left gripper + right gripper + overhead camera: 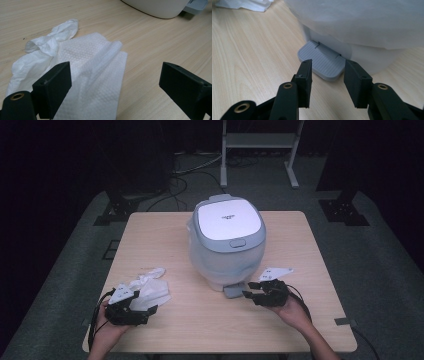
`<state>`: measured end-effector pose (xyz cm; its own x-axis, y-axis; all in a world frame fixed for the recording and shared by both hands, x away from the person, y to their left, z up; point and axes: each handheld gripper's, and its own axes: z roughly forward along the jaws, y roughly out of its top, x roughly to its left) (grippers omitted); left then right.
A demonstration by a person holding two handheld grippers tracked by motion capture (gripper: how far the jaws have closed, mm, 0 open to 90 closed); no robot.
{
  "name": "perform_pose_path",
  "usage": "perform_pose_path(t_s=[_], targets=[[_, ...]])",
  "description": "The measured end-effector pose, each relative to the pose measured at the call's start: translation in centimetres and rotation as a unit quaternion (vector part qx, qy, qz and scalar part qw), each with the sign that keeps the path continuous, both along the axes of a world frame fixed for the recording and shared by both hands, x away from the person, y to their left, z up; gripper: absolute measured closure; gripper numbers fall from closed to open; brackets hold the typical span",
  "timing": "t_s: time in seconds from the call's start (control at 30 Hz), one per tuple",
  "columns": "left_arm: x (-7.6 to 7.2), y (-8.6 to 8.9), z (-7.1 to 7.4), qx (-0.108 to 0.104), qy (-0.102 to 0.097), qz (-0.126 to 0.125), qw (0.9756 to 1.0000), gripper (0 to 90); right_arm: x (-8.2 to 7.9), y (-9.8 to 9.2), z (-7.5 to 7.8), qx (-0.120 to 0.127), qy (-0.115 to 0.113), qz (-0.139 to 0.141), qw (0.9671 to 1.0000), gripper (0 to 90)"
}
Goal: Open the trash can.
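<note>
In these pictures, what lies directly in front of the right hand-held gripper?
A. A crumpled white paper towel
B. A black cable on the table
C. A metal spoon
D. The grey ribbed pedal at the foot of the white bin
D: in the right gripper view the right hand-held gripper points at the grey ribbed pedal at the foot of the white bin, with nothing pressed between its jaws.

L tool [131, 306] low, jaws wide apart, R tool [256, 293] jaws half-closed, nothing between
</note>
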<state>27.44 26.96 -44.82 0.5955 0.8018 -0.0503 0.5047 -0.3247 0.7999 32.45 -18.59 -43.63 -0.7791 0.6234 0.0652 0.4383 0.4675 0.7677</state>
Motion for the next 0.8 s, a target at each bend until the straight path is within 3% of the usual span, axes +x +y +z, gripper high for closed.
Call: perform_pose_path(t_s=[0.43,0.5,0.8], targets=[[0.0,-0.2,-0.2,-0.003,0.004,-0.001,1.0000,10.1,1.1,2.0,-0.5,-0.010,0.002,0.021,0.9997,75.7],[-0.1,-0.3,-0.2,0.002,0.004,-0.003,1.0000,10.1,1.5,2.5,-0.7,-0.015,0.003,0.021,0.9997,84.3],[0.0,-0.1,-0.2,-0.002,0.004,0.001,1.0000,10.1,2.2,3.2,-1.3,-0.019,-0.001,0.018,0.9997,84.3]])
